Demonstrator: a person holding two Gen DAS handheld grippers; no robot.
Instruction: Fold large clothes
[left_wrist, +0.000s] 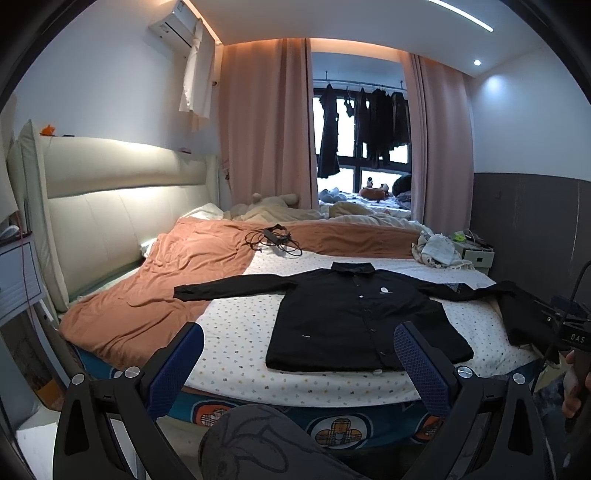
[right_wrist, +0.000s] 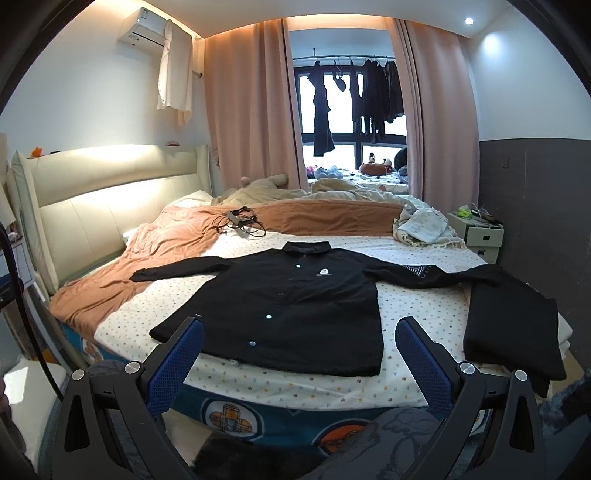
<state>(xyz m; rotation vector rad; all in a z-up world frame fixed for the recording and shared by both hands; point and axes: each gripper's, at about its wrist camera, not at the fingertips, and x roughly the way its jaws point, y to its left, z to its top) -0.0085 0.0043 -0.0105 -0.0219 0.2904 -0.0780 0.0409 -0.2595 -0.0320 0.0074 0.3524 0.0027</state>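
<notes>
1. Both sets of jaws stand wide apart with nothing between them: the left gripper (left_wrist: 299, 345) and the right gripper (right_wrist: 299, 338) hang above the near edge of the bed (right_wrist: 280, 387), clear of the cloth.
2. A black shirt (right_wrist: 295, 306) lies flat and face up on the dotted sheet (right_wrist: 155, 306), buttoned, near the bed's near edge.
3. Its collar points to the far side, toward the window (right_wrist: 351, 110); its hem lies nearest the grippers, so the body's long axis runs near to far.
4. Sleeves stretch out left and right across the bed; the left one reaches the orange blanket (right_wrist: 155, 243).
5. A second dark garment (right_wrist: 513, 325) lies at the right, touching the right sleeve's end.
6. A black cable bundle (right_wrist: 240, 221) rests on the blanket, far of the collar.
</notes>
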